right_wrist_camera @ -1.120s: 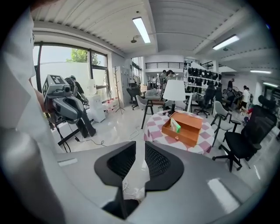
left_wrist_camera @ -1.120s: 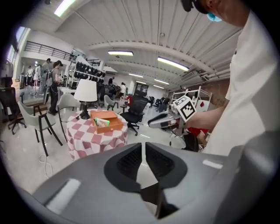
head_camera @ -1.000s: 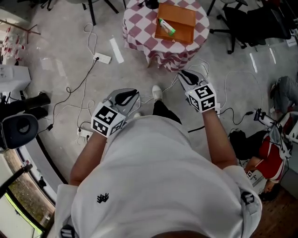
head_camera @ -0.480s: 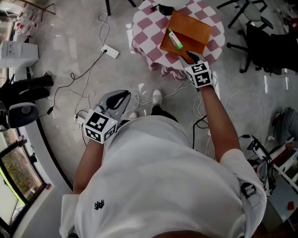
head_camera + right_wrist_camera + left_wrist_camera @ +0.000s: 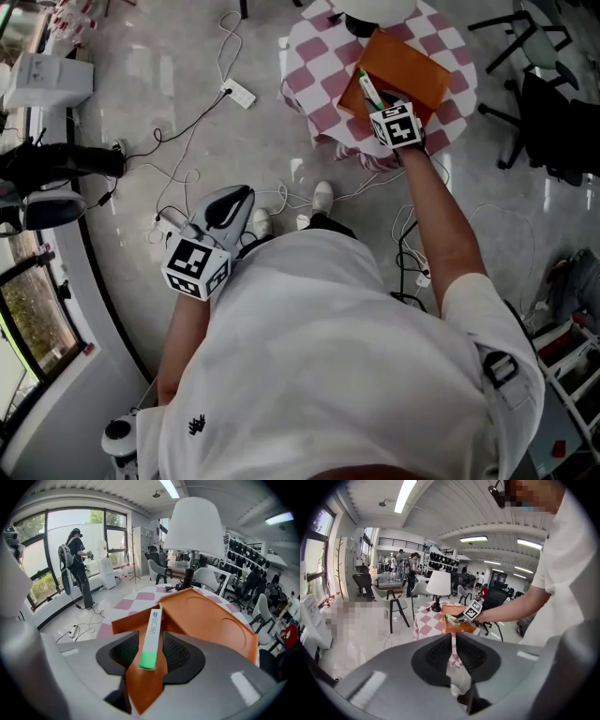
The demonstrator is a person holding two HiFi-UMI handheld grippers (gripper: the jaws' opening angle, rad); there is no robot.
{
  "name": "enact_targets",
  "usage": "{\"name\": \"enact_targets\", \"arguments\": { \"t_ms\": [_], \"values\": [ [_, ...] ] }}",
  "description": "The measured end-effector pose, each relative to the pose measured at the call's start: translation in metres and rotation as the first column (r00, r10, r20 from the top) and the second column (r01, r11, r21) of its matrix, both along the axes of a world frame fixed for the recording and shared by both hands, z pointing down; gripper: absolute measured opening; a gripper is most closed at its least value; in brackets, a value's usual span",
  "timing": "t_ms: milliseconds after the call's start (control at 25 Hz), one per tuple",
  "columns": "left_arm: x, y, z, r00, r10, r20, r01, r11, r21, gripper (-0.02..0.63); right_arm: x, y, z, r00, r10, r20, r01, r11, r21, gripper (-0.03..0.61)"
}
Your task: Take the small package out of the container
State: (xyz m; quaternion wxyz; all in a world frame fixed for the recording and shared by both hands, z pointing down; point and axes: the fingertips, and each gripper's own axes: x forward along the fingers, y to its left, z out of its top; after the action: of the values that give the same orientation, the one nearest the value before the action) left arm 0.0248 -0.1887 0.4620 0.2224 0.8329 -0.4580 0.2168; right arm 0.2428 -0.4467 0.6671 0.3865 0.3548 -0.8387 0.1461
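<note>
One small package (image 5: 152, 637): a long, slim box, white on its broad face, with blue print running along its length. It has a bright green band at the end nearest the fingers and a green edge down one side. Print too small to read.

Right gripper (image 5: 151, 640): jaws opening, pads standing off on both sides. The package's green end lies in the gap between the fingers (image 5: 124, 651), lengthwise, with its far end pointing away past the fingertips. Neither pad presses on it; daylight shows on each side.

Under the package, a corner of the orange container (image 5: 211, 620) also pokes back between the fingers. The package rests along that corner's rim, so it is not yet out. Beyond the fingertips the container opens into a shallow orange floor with two round dimples.

Head view: the right gripper (image 5: 382, 108) reaches to the near edge of the container (image 5: 412, 70), with the package (image 5: 368, 89) just ahead of its tips. The container sits on a round table with a red-and-white checked cloth (image 5: 319, 75). A white lamp (image 5: 193, 527) stands beyond the container.

Left gripper (image 5: 230, 202): hangs low at the person's side over the floor, well apart from the table. Its own view has the fingers (image 5: 436, 651) closed together at the tips, (image 5: 453, 641) gripping nothing.
</note>
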Motion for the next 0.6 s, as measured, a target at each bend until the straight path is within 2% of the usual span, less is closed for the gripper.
{"name": "enact_targets", "arguments": {
  "t_ms": [280,360,440,600],
  "values": [
    [-0.032,-0.002,-0.004,0.998,-0.064,0.014,0.064,0.998,-0.004,0.083,-0.007,-0.014,0.016,0.999,0.021,-0.038,-0.021,1.0,-0.022,0.133],
    [-0.036,-0.003,-0.004,0.998,-0.066,0.015,0.066,0.998,0.0,0.083,-0.008,-0.016,0.019,0.999,0.027,-0.042,-0.028,0.999,-0.026,0.131],
    [-0.038,-0.004,-0.004,0.998,-0.063,0.017,0.063,0.998,0.006,0.083,-0.008,-0.017,0.021,0.998,0.036,-0.045,-0.037,0.999,-0.028,0.097],
    [-0.046,-0.004,-0.006,0.998,-0.065,0.014,0.064,0.998,0.019,0.083,-0.009,-0.018,0.02,0.997,0.056,-0.05,-0.057,0.998,-0.028,0.095]
  ]
}}
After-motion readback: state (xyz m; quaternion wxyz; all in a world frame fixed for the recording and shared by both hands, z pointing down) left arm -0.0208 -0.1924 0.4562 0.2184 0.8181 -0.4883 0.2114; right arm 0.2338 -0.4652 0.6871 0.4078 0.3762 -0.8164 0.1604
